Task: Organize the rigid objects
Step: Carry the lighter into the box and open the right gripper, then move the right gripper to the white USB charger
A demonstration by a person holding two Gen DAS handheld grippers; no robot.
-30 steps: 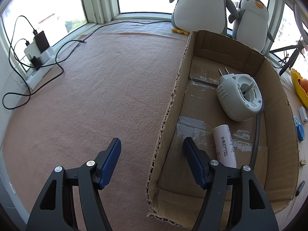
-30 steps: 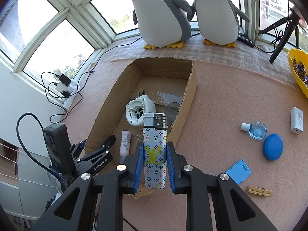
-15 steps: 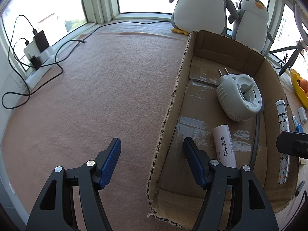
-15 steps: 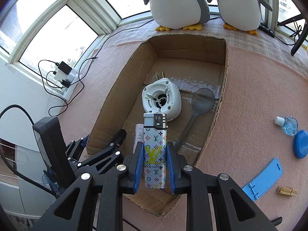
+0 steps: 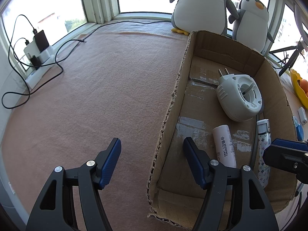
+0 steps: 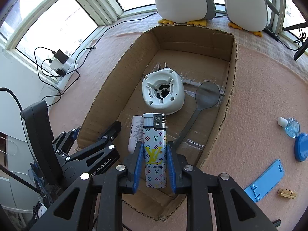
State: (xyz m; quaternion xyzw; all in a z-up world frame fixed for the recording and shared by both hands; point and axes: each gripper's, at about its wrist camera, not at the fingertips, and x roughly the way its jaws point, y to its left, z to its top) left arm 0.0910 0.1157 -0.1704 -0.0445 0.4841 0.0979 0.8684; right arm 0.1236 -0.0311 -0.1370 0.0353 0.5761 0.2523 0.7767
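My right gripper (image 6: 154,165) is shut on a white patterned lighter (image 6: 155,150) and holds it over the near end of the cardboard box (image 6: 233,73). The lighter also shows in the left wrist view (image 5: 263,144), inside the box (image 5: 173,100). In the box lie a white plug-in device (image 6: 162,90), a grey spoon (image 6: 204,100) and a white tube (image 6: 135,130). My left gripper (image 5: 152,159) is open and empty, straddling the box's left wall near its front corner.
Two plush penguins (image 6: 182,0) stand behind the box. On the pink cloth to the right lie a small clear bottle (image 6: 291,127), a blue round lid (image 6: 301,148), a blue flat holder (image 6: 264,179) and a wooden clothespin (image 6: 286,193). A power strip with cables (image 5: 38,52) is at far left.
My right gripper has carried the lighter from outside the box's right wall to over the inside of the box and lower. The left gripper has not moved.
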